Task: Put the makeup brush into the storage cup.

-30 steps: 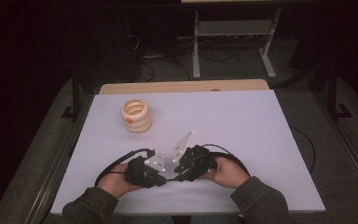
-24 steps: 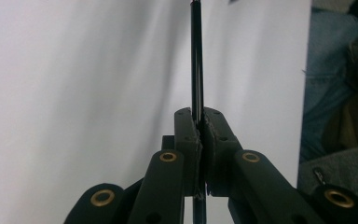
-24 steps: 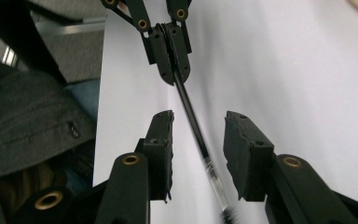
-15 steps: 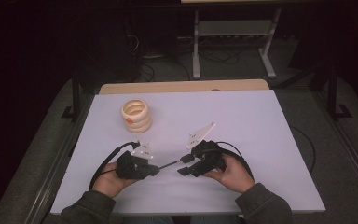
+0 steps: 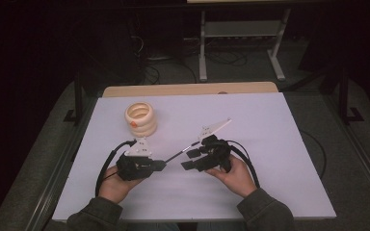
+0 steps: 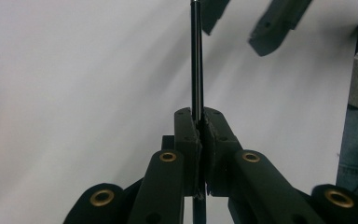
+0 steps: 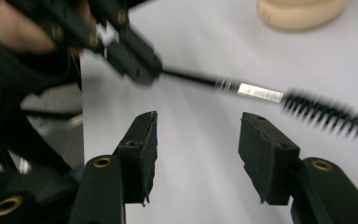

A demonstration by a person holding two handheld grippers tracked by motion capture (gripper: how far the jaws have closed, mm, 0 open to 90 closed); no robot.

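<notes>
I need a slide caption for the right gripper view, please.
Open right gripper faces a thin black brush clamped by the left gripper, cream ring stack behind.

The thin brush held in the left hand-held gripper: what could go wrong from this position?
1. The left hand-held gripper pinches the thin brush only at the end of its handle, so the long free part could pivot or slip if bumped.
2. The right hand-held gripper is open, with the bristles past its jaws; closing now might miss the handle or crush the bristles.
</notes>
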